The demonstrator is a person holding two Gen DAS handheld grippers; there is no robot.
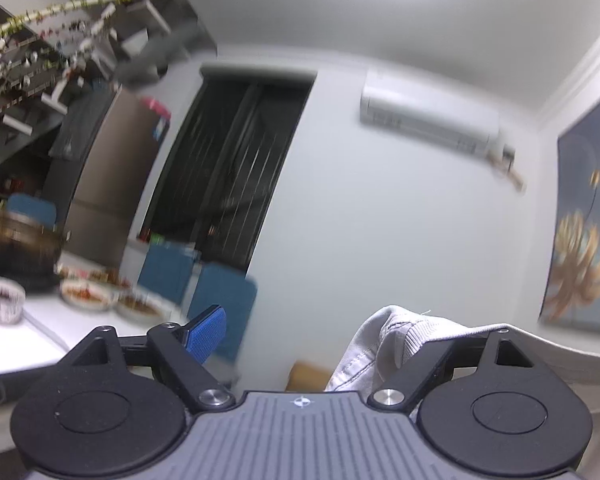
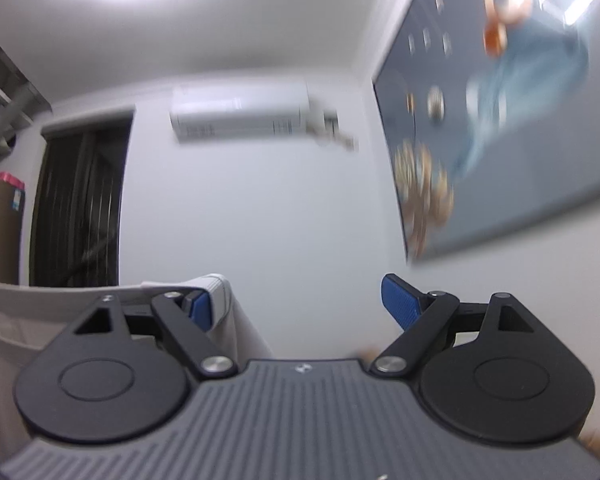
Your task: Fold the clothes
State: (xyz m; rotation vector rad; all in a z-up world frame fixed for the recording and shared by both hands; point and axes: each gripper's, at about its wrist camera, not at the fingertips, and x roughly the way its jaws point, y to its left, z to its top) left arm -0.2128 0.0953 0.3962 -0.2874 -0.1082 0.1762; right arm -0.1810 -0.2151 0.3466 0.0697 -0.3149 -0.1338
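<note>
Both hand-held grippers raised, jaws wide.
Pale garment [image 1: 384,344] drapes over the left hand-held gripper [image 1: 340,332]'s finger and, it seems, the right hand-held gripper [image 2: 300,304]'s.

The left gripper's [image 1: 312,330] right pad was hidden under the grey garment [image 1: 380,344]. Dishes [image 1: 88,294] at the table's far edge were blurred, contents indistinct. The wall painting [image 2: 500,120] was smeared.
</note>
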